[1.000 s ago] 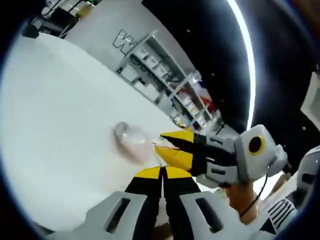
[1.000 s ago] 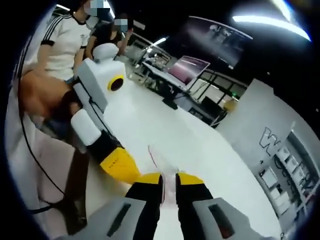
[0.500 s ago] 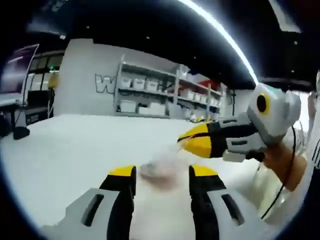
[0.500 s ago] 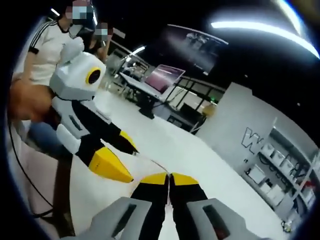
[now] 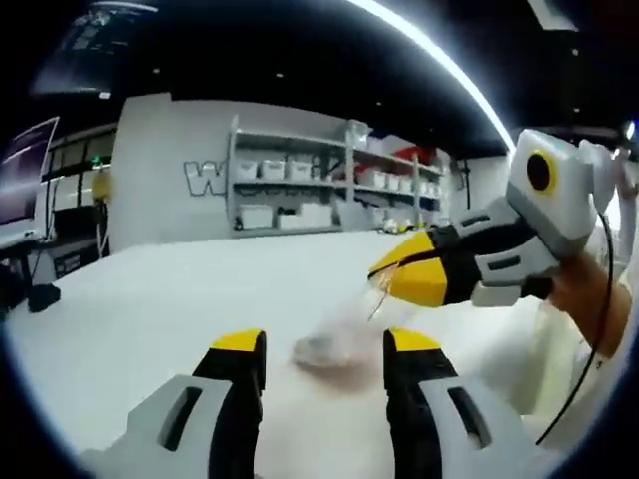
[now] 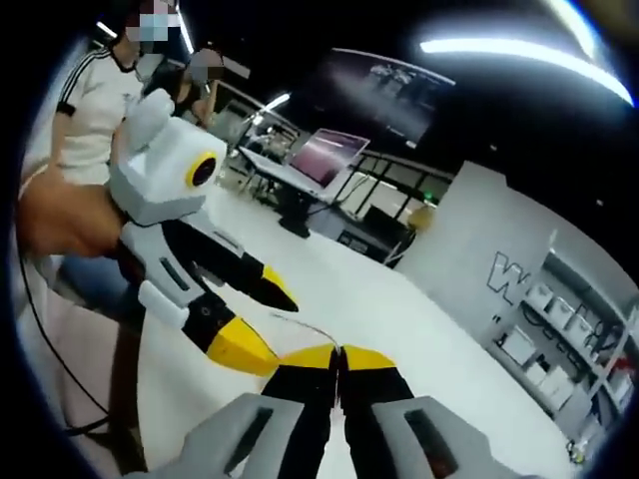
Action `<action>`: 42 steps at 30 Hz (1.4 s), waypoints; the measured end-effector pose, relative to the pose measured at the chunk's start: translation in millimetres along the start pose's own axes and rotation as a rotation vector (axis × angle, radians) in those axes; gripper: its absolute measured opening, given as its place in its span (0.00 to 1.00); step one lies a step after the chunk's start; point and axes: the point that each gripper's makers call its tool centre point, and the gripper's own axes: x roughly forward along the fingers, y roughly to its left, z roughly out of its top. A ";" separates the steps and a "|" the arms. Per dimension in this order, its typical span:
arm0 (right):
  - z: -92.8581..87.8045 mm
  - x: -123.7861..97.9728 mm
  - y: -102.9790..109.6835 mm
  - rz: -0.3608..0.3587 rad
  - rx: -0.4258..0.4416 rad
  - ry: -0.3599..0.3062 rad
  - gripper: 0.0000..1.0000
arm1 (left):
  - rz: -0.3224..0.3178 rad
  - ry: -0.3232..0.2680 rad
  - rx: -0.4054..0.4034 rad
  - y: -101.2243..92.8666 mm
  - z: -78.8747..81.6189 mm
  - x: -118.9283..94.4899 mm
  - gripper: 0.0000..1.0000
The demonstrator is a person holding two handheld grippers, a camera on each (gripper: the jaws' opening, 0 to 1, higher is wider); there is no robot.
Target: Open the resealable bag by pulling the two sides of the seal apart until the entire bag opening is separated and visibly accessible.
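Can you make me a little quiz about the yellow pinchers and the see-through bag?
1. True or false: in the left gripper view, the left hand-held gripper has its jaws spread apart.
2. What pinches the edge of the clear resealable bag: (a) the right hand-held gripper, (b) a bare hand, (c) nothing?
3. Fill in: behind the white table, the shelves by the wall hold white ____.

Key: 1 true. 2 (a): its closed yellow tips hold the bag's edge while the rest hangs down, blurry, toward the table. 3 boxes.
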 end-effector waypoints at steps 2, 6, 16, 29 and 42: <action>0.6 1.0 -2.8 0.002 0.001 -0.001 0.00 | 0.000 0.002 0.013 1.5 0.5 1.3 0.50; 4.0 2.2 -11.0 -0.003 0.010 -0.014 0.00 | 0.001 -0.001 0.024 4.7 2.4 4.0 0.50; 13.7 6.9 -49.0 -0.021 0.083 -0.073 0.00 | -0.002 -0.016 -0.008 15.0 8.5 8.6 0.52; 7.1 23.7 -88.8 -0.038 0.164 -0.098 0.00 | 0.003 -0.001 -0.056 16.8 6.1 13.4 0.52; -2.0 36.8 -101.2 -0.030 0.155 -0.083 0.00 | 0.009 0.018 -0.061 18.0 1.6 13.4 0.52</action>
